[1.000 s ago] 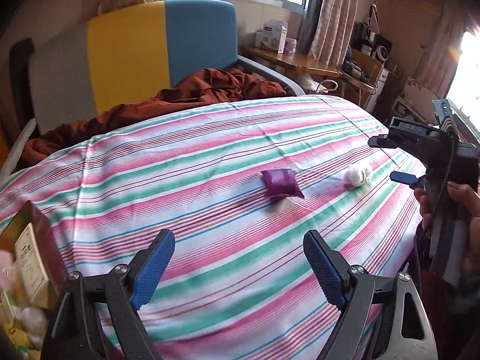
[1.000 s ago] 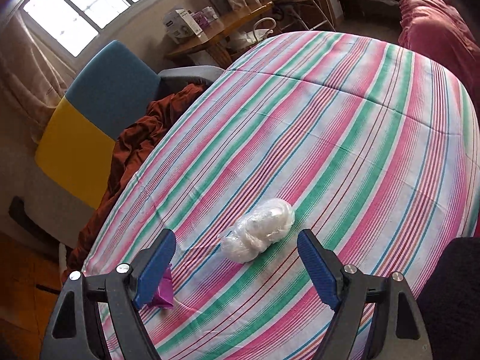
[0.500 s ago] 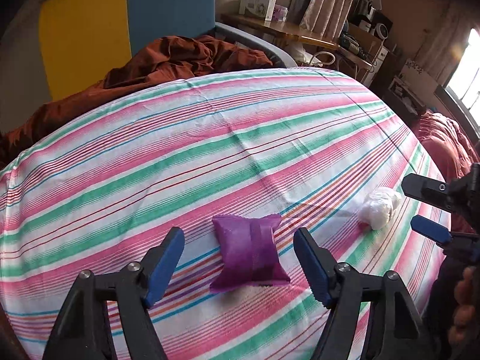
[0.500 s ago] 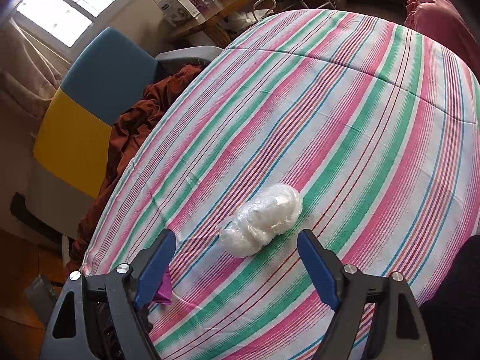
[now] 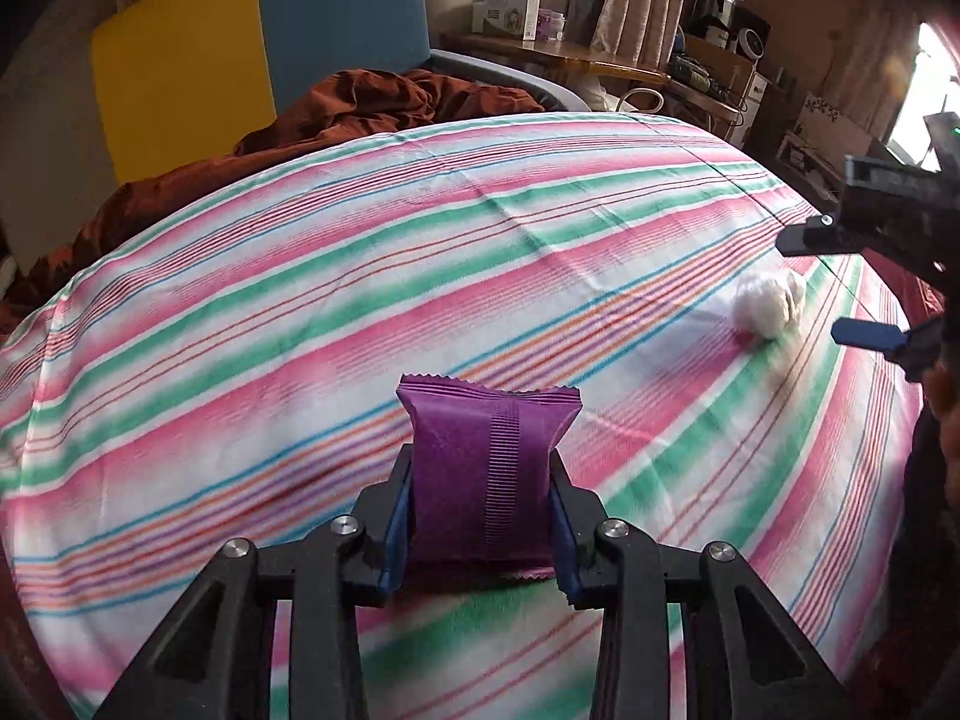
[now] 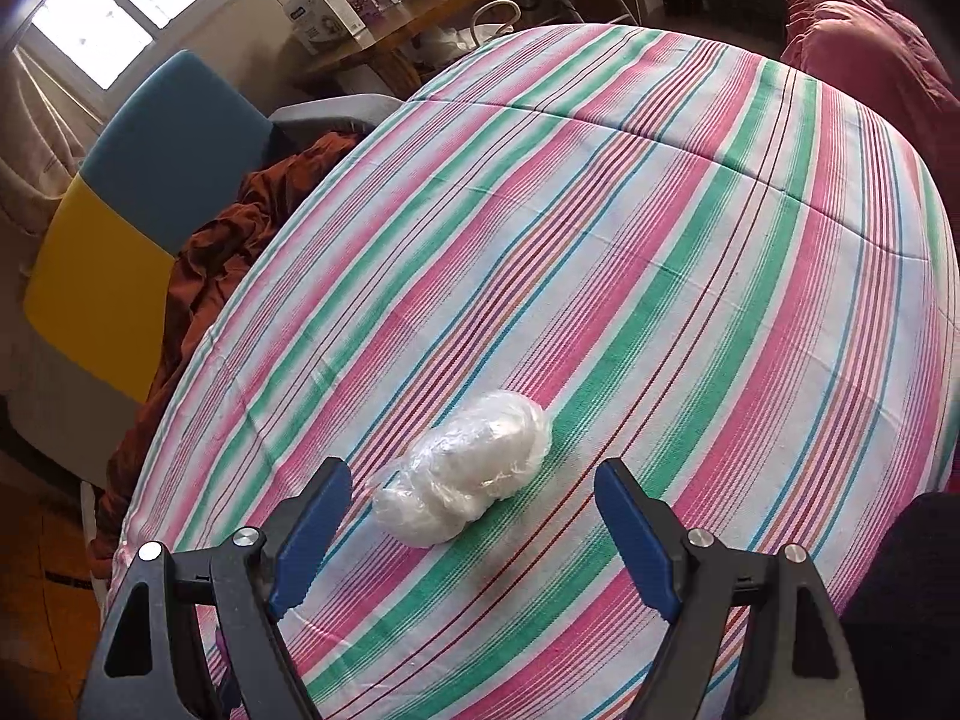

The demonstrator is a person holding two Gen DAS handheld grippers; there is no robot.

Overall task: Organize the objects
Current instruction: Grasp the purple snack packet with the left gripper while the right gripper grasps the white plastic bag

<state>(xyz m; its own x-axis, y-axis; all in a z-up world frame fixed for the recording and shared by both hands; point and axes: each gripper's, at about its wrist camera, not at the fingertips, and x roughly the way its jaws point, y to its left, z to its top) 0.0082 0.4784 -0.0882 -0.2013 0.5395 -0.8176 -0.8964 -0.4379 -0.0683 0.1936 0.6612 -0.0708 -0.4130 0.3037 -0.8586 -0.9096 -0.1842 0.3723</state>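
My left gripper [image 5: 480, 516] is shut on a purple snack packet [image 5: 483, 468], which stands upright between the blue pads just above the striped bedspread [image 5: 360, 276]. A white plastic-wrapped bundle [image 6: 465, 468] lies on the bedspread just ahead of my open right gripper [image 6: 474, 525], reaching in between its fingertips. The bundle also shows in the left wrist view [image 5: 768, 303], with the right gripper [image 5: 834, 288] open around it at the right edge.
A rust-brown blanket [image 5: 366, 108] lies bunched at the bed's far side against a yellow and blue headboard [image 5: 258, 48]. A wooden desk with boxes [image 5: 510, 6] stands behind. A pink cover [image 6: 870, 30] lies at the far right.
My left gripper moved forward and closed on the purple packet. My right gripper moved nearer the white bundle, staying open.
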